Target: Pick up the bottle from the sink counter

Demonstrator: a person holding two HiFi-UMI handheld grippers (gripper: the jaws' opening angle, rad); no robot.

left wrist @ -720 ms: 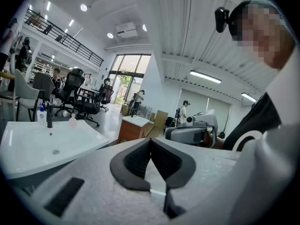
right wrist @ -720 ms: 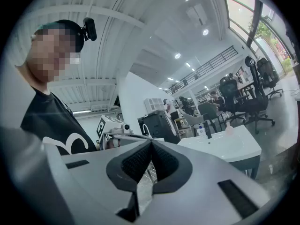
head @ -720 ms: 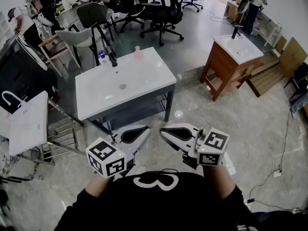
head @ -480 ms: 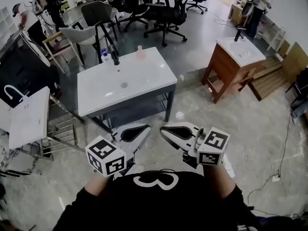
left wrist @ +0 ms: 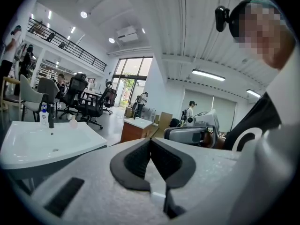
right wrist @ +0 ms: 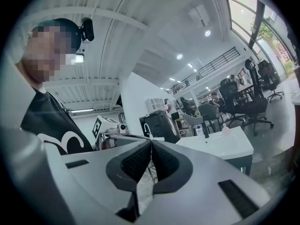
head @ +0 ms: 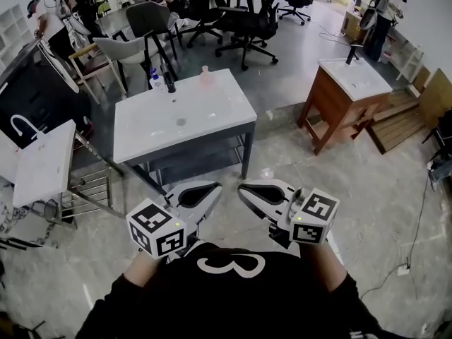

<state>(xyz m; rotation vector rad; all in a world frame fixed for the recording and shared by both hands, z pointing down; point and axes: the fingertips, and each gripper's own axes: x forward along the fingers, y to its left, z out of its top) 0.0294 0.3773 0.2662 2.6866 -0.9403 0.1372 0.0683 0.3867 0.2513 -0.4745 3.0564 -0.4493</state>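
A white sink counter [head: 212, 119] stands ahead of me on a dark frame. At its far edge a clear bottle with a blue cap [head: 156, 80] stands next to a black tap [head: 169, 82]. A small pink bottle [head: 205, 77] stands further right. My left gripper [head: 212, 188] and right gripper [head: 244, 189] hang close to my chest, well short of the counter, tips turned toward each other. Both are shut with nothing between the pads. The left gripper view shows the clear bottle [left wrist: 43, 116] far off; the right gripper view shows the pink bottle [right wrist: 226, 131].
A second sink on a wooden cabinet [head: 339, 101] stands to the right. Another white basin on a metal rack [head: 42, 168] is at the left. Office chairs [head: 240, 20] and people fill the room behind the counter. Cables [head: 417, 253] lie on the floor at right.
The head view has shifted a little, so the counter sits slightly lower and to the right. Both grippers stay shut in the same place by my chest.
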